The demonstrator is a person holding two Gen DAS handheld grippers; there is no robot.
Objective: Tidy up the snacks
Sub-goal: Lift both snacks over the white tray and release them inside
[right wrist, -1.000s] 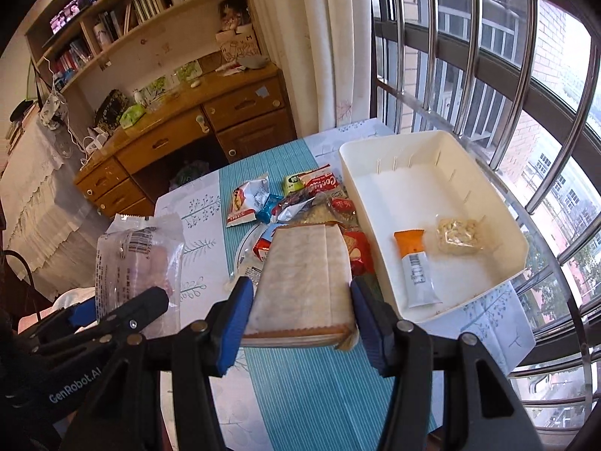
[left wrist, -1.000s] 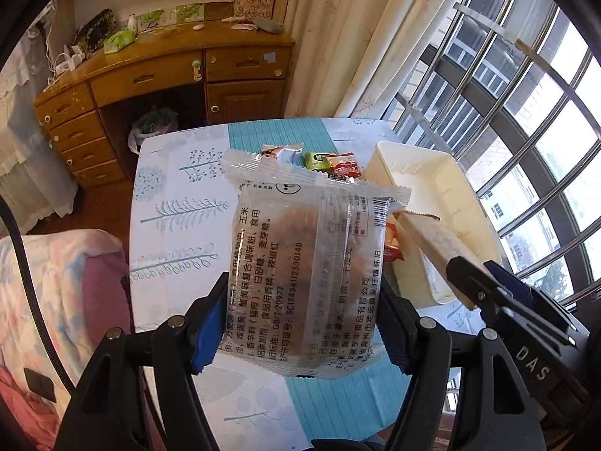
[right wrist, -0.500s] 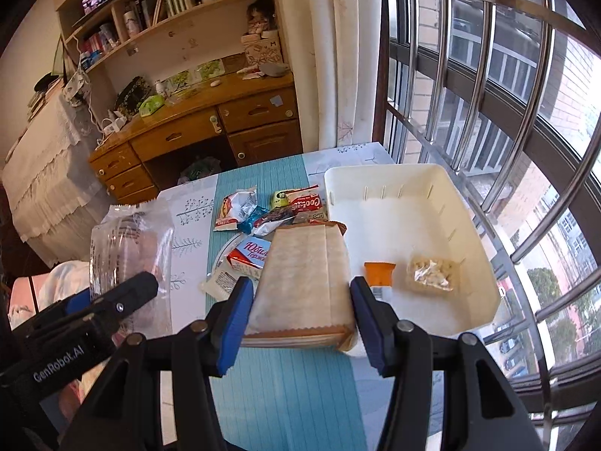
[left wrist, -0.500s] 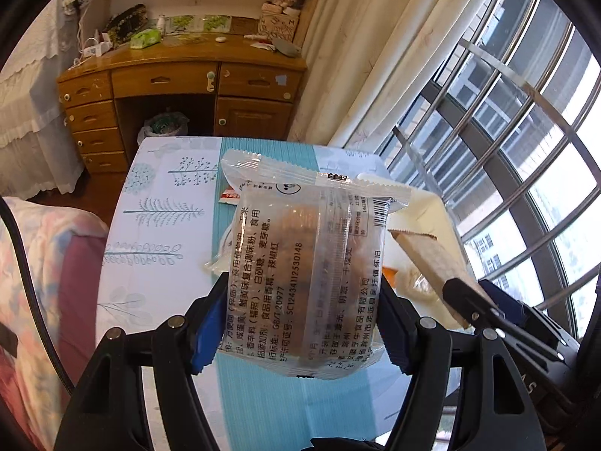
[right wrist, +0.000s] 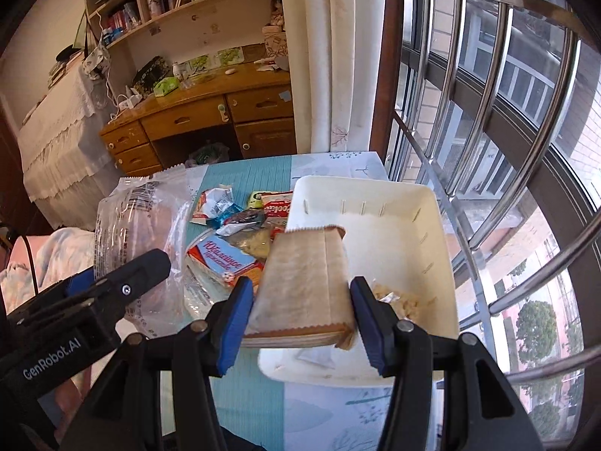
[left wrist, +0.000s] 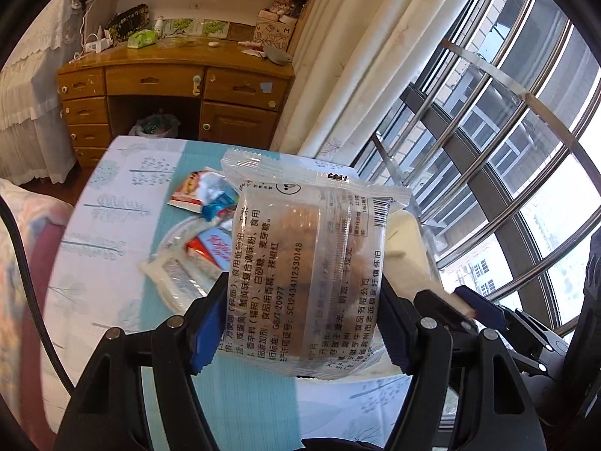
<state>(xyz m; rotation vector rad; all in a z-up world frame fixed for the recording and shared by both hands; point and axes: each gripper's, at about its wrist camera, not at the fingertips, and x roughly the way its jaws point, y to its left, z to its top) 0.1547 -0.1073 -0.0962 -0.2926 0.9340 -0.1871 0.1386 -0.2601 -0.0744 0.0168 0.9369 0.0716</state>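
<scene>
My left gripper (left wrist: pixel 300 334) is shut on a clear pastry packet (left wrist: pixel 308 263) with Chinese print, held above the table. It also shows at the left of the right wrist view (right wrist: pixel 139 218). My right gripper (right wrist: pixel 300 315) is shut on a brown paper snack bag (right wrist: pixel 308 282), held over the near left rim of the white bin (right wrist: pixel 443 248). A small clear nut packet (right wrist: pixel 398 297) lies in the bin. Several loose snack packets (right wrist: pixel 233 240) lie in a pile on the table left of the bin.
The table has a teal and white tree-print cloth (left wrist: pixel 112 233). A wooden desk (left wrist: pixel 176 86) stands beyond it. Curtains (right wrist: pixel 330 56) and barred windows (right wrist: pixel 507 112) run along the right side. A padded chair (left wrist: pixel 22 248) is at the left.
Both grippers have moved forward and right with their packets. The brown bag now hangs over the bin's near left part. The orange bar in the bin is now hidden.
</scene>
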